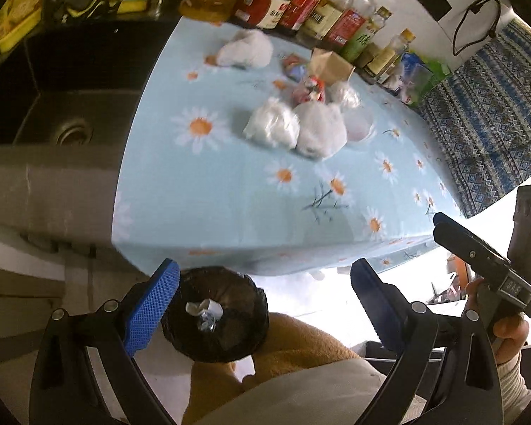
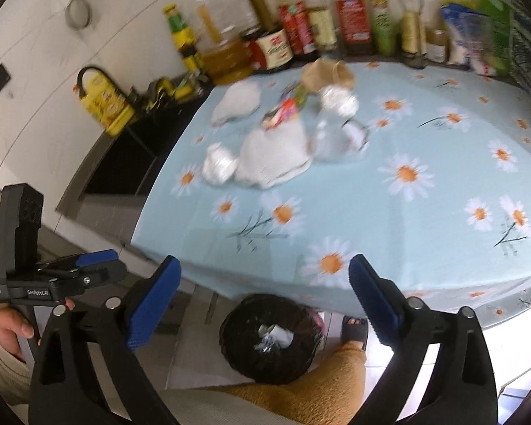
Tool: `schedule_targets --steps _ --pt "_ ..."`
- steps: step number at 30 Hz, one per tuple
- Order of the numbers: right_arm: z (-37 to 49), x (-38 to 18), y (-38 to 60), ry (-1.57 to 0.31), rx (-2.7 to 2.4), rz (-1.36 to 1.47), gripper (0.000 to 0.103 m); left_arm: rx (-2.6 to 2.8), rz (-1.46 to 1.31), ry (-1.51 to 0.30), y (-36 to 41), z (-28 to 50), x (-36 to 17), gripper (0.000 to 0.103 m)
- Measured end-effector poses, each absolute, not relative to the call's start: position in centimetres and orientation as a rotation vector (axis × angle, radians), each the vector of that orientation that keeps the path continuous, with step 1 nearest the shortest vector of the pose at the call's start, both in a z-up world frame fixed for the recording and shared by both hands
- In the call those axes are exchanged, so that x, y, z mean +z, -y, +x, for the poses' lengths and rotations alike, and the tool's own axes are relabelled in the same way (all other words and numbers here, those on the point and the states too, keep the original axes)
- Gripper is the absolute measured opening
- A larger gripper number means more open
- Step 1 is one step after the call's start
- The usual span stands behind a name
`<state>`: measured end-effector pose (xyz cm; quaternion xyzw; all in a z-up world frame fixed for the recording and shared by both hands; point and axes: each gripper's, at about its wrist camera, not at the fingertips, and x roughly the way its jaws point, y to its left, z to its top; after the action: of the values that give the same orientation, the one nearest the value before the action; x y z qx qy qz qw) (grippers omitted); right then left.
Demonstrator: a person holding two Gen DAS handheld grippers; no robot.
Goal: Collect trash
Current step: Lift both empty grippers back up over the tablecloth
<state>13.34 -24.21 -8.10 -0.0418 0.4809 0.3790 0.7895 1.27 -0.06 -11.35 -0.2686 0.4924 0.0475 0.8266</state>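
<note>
A pile of trash lies on the daisy tablecloth (image 1: 230,194): crumpled white plastic bags (image 1: 320,131), a separate white wad (image 1: 246,49), a colourful wrapper (image 1: 309,90) and a brown paper bag (image 1: 331,65). The same pile shows in the right wrist view (image 2: 272,152). A black-lined trash bin (image 1: 214,315) stands on the floor below the table's front edge, with white scraps inside; it also shows in the right wrist view (image 2: 270,336). My left gripper (image 1: 265,301) is open and empty above the bin. My right gripper (image 2: 265,297) is open and empty over the table's edge.
A dark sink (image 1: 70,106) lies left of the table. Bottles and jars (image 1: 318,10) line the back wall. A patterned blue cloth (image 1: 485,113) is at the right. The person's leg in orange trousers (image 2: 318,389) is beside the bin.
</note>
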Motion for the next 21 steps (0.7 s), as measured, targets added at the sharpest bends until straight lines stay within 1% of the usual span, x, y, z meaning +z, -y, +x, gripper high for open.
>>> schedule_targets --steps 14,21 --pt "20.5 -7.0 25.7 -1.018 0.788 -0.035 0.096 0.145 -0.532 -1.035 0.4 7.0 -10.1 0.094" --pt "24.0 -8.0 24.6 -1.045 0.815 -0.035 0.096 0.186 -0.546 -1.033 0.0 9.2 -10.2 0.094"
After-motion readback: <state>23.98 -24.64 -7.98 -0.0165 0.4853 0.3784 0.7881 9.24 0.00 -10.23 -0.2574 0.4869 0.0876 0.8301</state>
